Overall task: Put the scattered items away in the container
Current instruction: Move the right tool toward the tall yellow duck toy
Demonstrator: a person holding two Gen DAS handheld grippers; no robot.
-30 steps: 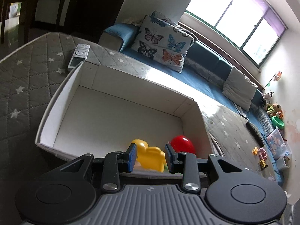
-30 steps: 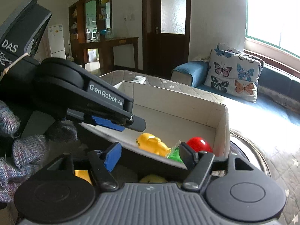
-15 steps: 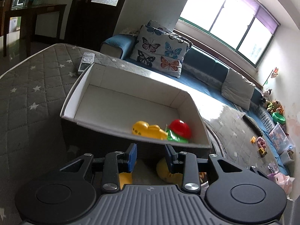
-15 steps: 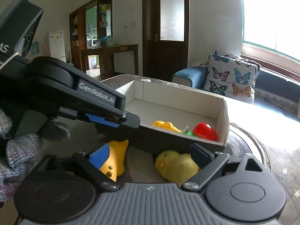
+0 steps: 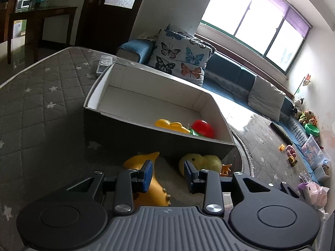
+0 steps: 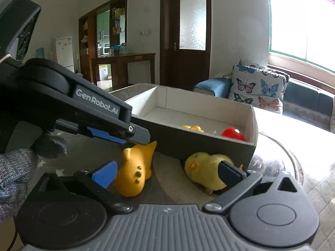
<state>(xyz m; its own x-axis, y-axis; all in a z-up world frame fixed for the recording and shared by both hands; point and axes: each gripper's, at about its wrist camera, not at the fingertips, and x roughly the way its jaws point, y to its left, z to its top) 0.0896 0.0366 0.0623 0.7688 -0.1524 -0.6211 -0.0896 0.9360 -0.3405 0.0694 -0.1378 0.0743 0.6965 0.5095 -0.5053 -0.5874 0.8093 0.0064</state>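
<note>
A cardboard box (image 5: pixel 159 133) with a white inside stands on a grey star-quilted cover (image 5: pixel 41 104). In its near right corner lie a yellow toy (image 5: pixel 170 124) and a red toy (image 5: pixel 203 127). In front of the box lie an orange fish toy (image 6: pixel 134 171) and a yellow duck (image 6: pixel 204 167). My right gripper (image 6: pixel 168 173) is low before both; its jaws are opening wide, touching neither. My left gripper (image 5: pixel 167 174) hangs above the gap between fish (image 5: pixel 142 160) and duck (image 5: pixel 202 161), jaws opening a little, empty. Its fingers (image 6: pixel 108 135) show above the fish.
A remote control (image 5: pixel 104 63) lies behind the box. A blue sofa with a butterfly pillow (image 5: pixel 180 56) runs along the window. Small toys (image 5: pixel 291 152) and a pink item (image 5: pixel 314 192) sit at the right. A gloved hand (image 6: pixel 16 167) holds the left gripper.
Both grippers have drawn back from over the box, so the fish and duck in front of it came into view. The right jaws have spread wide.
</note>
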